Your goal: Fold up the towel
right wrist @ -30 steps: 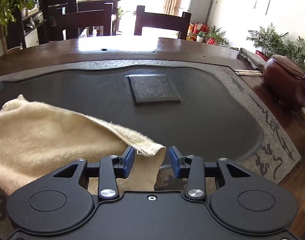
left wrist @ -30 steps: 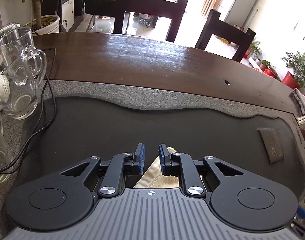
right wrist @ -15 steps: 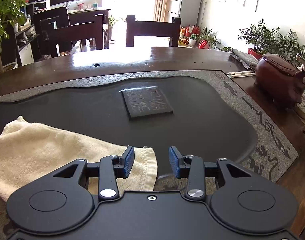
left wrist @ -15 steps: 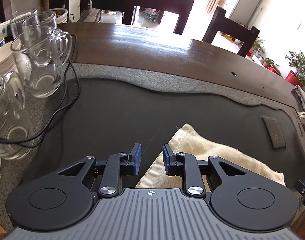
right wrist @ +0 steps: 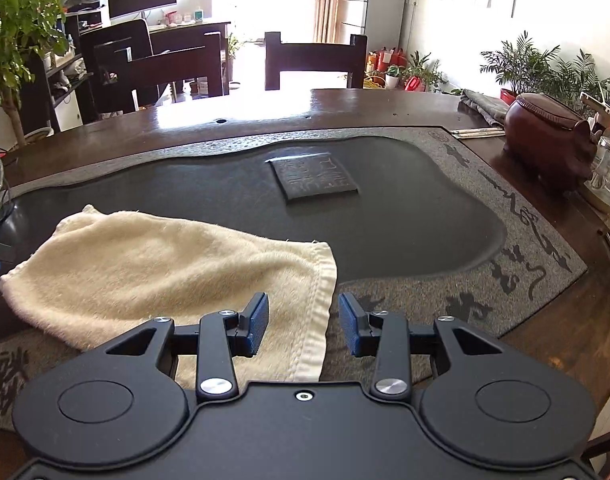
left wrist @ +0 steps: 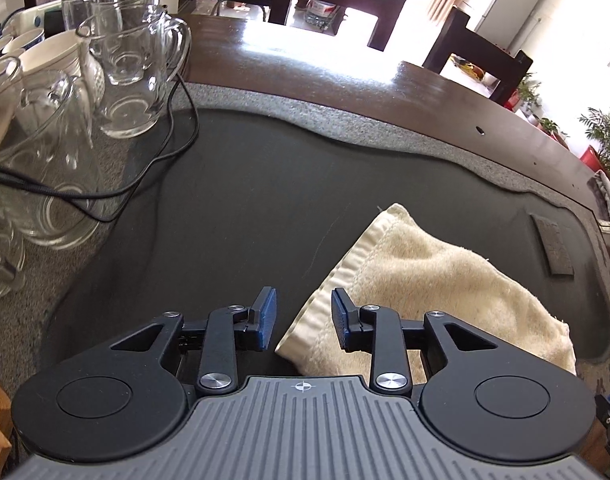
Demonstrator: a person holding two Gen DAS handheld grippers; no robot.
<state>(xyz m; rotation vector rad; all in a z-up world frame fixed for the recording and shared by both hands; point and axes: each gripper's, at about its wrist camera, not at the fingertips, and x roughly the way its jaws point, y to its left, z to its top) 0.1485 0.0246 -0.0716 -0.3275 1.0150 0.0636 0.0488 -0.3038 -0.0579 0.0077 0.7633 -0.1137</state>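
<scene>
Cream towel folded on dark tray — right hand-held gripper agape above hemmed edge, gripping nothing.

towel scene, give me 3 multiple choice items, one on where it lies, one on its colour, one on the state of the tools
1. Where does the towel lie?
A. on the dark stone tray, its near edge over the grey rim
B. over a chair back
C. inside a glass mug

2. What colour is the towel?
A. blue
B. cream
C. red

3. How do the left tool and right tool stand?
A. both clamped on the towel
B. only the left clamped on it
C. both open, gripping nothing

Answers:
1 A: it rests flat on the tray, reaching the patterned border.
2 B: the pile is pale cream in both views.
3 C: the blue pads stand apart above the towel's hemmed edges; the left jaws have just been opening.
</scene>
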